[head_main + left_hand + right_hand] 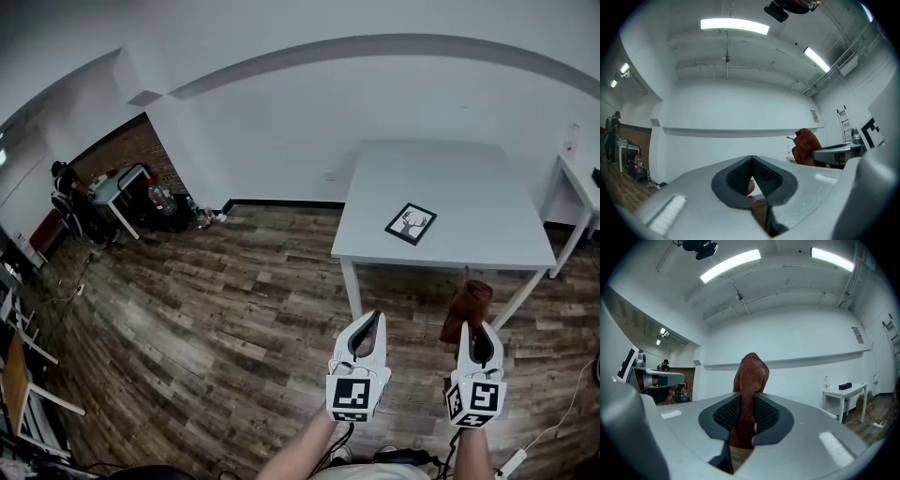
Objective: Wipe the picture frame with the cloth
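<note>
Currently the right gripper (475, 330) is pinching the rust-brown cloth (751, 376), its jaws clamped on the fabric. The left gripper (751, 161) is carrying nothing, jaws pressed together. Both are hovering over the wood floor (234, 300). The picture frame (411, 223) is lying flat on the white table (459, 178), well apart from both.

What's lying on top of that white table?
A black picture frame lies flat on the table, a deer silhouette in it; nothing else shows there. The tabletop under the frame is hidden.

White table (450, 187) on wood floor (206, 319)
</note>
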A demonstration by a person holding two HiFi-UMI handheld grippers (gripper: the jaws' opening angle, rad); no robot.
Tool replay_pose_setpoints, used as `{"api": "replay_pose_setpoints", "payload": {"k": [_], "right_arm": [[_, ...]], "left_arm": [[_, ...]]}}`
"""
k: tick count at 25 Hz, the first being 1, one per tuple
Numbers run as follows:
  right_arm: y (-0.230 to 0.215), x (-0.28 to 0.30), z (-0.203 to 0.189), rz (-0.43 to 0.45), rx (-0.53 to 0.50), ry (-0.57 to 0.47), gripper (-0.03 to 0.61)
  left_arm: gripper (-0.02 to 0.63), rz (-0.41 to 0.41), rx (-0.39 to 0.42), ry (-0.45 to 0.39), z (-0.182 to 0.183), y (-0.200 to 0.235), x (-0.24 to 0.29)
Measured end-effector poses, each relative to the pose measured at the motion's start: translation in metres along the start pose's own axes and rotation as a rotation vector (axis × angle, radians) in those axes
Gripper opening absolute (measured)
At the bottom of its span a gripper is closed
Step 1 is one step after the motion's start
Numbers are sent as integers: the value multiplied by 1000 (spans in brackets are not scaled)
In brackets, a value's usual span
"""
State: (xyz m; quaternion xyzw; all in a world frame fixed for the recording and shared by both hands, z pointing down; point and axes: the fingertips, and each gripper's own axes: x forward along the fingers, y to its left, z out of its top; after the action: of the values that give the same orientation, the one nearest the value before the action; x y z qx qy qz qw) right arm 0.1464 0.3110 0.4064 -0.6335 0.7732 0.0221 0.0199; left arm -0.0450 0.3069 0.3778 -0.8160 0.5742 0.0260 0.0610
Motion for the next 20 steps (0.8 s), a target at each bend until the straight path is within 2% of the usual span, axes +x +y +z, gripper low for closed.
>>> {"api": "replay_pose_setpoints", "payload": {"k": [12, 17, 20], "right_arm": [[-29, -4, -2, 60, 4, -2, 95], [-38, -1, -3, 62, 22, -3, 95], [-41, 6, -7, 59, 22, -2, 95]], "left_arm": [[0, 49, 10, -6, 2, -33, 10], [0, 45, 34, 14, 2, -43, 18], [0, 35, 38, -3, -2, -45, 27]]}}
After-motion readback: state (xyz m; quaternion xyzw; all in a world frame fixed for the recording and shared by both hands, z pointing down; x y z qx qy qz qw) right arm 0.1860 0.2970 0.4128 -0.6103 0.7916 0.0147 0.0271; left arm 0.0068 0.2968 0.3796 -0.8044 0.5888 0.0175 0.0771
